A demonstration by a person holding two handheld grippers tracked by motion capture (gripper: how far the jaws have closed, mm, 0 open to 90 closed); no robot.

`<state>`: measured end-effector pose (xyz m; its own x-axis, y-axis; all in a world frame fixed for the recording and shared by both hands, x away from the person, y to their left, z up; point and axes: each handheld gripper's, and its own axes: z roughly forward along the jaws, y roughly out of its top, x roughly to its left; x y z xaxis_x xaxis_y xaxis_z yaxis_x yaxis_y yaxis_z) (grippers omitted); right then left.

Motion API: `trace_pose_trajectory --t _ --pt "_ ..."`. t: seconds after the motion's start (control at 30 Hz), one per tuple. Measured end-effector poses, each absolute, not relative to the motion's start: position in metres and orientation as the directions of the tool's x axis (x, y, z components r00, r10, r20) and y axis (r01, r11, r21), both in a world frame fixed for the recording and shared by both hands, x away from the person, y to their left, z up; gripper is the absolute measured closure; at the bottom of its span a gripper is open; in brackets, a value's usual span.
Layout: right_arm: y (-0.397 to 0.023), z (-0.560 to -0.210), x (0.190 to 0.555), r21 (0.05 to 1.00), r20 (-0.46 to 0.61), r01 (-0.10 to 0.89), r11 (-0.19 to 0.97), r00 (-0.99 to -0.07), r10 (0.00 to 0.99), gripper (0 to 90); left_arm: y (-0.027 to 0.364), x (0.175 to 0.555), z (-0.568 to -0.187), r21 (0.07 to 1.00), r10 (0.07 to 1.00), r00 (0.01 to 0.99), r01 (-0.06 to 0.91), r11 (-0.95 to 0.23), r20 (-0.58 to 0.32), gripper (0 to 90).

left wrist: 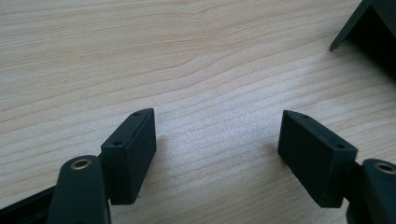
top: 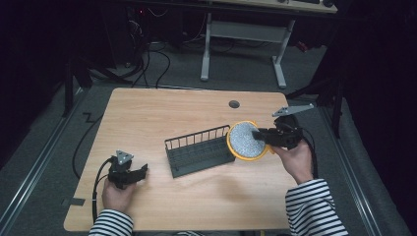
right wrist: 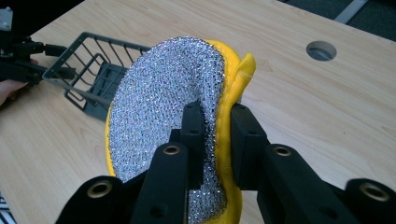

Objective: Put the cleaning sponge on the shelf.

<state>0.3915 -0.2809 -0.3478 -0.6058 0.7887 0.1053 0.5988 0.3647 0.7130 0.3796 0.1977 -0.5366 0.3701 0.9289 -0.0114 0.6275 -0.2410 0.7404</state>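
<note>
Your right hand-held gripper [right wrist: 215, 128] pinches the round scouring pad [right wrist: 163, 121] by its rim just beside the wire rack [top: 199, 150], perhaps touching it, so the floppy pad could slip; your left hand-held gripper [left wrist: 217, 149], well away from the rack, gapes empty.

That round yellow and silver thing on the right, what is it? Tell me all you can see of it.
It looks like a round scrubbing pad: one face of glittery silver mesh, a soft yellow backing and rim that looks like sponge or cloth. The right gripper pinches its edge between both jaws, bending it slightly. It is held on edge, at the right end of the dark wire basket; whether it touches the basket is unclear.
</note>
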Motion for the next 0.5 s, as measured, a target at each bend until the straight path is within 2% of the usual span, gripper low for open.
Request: trace_pose_trajectory --t 0.5 --pt "-0.250 -0.348 0.429 0.711 0.105 0.601 0.365 -0.605 0.789 77.4 0.198 0.380 -0.537 0.740 0.928 0.371 0.628 -0.242 -0.012 28.2"
